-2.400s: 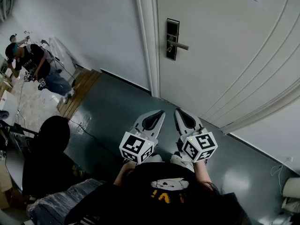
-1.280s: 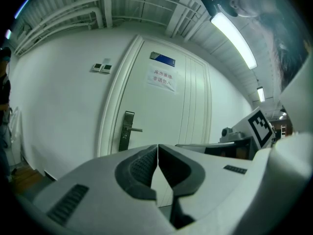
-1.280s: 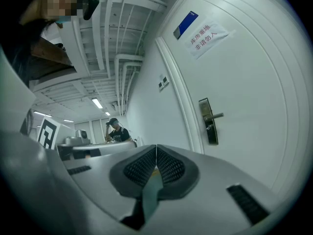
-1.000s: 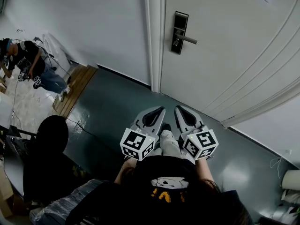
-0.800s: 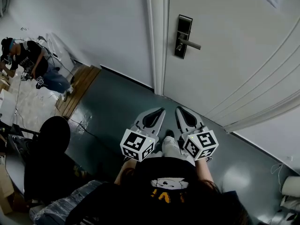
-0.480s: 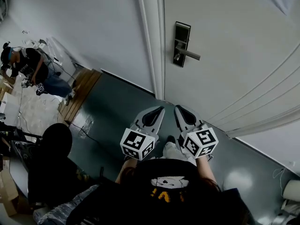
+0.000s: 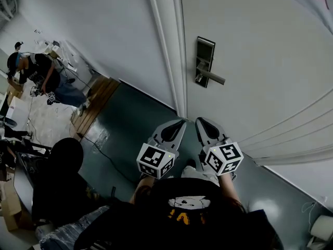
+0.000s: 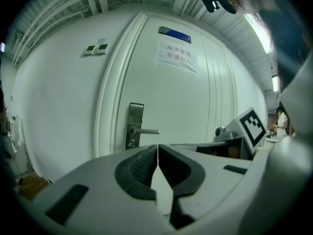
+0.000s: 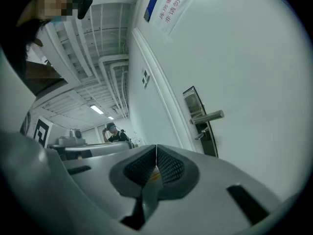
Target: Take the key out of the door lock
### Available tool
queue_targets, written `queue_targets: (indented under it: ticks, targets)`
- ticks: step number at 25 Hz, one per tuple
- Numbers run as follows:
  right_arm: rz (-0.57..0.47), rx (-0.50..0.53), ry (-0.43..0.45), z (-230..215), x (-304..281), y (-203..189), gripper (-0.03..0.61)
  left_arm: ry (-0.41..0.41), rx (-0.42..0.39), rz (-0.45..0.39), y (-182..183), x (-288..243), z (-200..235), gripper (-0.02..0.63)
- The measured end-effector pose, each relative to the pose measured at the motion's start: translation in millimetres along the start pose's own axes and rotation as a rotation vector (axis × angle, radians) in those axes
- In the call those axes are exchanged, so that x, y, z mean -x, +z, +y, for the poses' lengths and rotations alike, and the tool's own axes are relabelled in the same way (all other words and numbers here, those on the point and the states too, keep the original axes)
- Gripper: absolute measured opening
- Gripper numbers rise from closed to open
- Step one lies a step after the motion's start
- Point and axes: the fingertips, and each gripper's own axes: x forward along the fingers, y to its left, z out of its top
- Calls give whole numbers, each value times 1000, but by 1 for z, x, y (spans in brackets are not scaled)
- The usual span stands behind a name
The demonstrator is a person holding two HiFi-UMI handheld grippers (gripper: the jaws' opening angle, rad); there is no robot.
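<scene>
I am holding the left tool [image 8: 157, 148] and right tool [image 9: 156, 150], jaws pressed together and empty, short of the white panelled door [image 7: 250, 40]. The small metal key [image 9: 199, 136] is sticking from the dark rectangular lock plate [image 7: 205, 51] beneath its silver lever [image 9: 208, 116]: light, stiff, probably slippery, best pinched across its head.

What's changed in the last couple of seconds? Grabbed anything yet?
Left claw and right claw advanced toward the door; its lock plate looks nearer. Nothing grabbed or released. Both stay shut and empty; the key is still in place.
</scene>
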Motion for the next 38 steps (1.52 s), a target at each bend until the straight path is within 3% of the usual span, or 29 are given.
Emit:
queue_targets:
  ticks: [11, 22, 38]
  targets:
    - [14, -48, 43, -28, -13, 5, 6, 37, -7, 35, 1, -31, 2, 12]
    - [42, -127, 19, -43, -22, -16, 6, 34, -7, 76, -14, -40, 15, 12]
    - [4, -186, -154, -45, -73, -19, 8, -141, -35, 73, -3, -50, 74, 12]
